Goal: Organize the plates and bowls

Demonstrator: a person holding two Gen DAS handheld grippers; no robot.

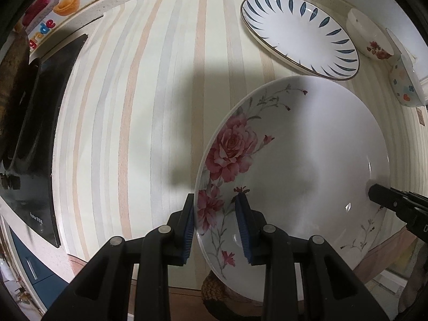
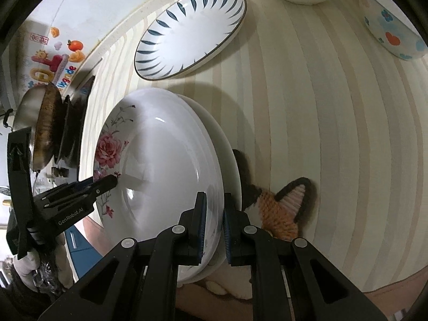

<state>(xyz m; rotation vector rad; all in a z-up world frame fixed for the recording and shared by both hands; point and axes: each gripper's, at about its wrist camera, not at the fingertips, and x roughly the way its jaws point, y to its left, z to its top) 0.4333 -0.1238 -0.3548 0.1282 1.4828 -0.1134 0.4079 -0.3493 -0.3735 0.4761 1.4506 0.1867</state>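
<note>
Broadly, striped counter (image 1: 149,85) fills both views, stove (image 1: 32,123) at its left edge with a worn pan (image 2: 46,123). Rose plate (image 1: 294,176) is the biggest piece near the front edge, held by both tools across its width: left gripper (image 1: 215,222) has its blue pads clamped over the flowered rim, right gripper (image 2: 214,224) is closed tight on the opposite rim. From the right wrist view a second plain white plate (image 2: 227,149) shows directly under it, rims nearly matched, so the step looks like stacking, close to set down; whether the two already touch I cannot tell. Round plate, no true long axis; face up, about level, rose toward the stove side. Next move, by my judgement: settle it square on the lower plate, then open both grips together. Beyond lies the blue-leaf plate (image 1: 299,34), separate. Past that, rose bowl (image 1: 371,37) and dotted bowl (image 1: 406,85). Knitted coaster (image 2: 283,203) beside the stack.
</note>
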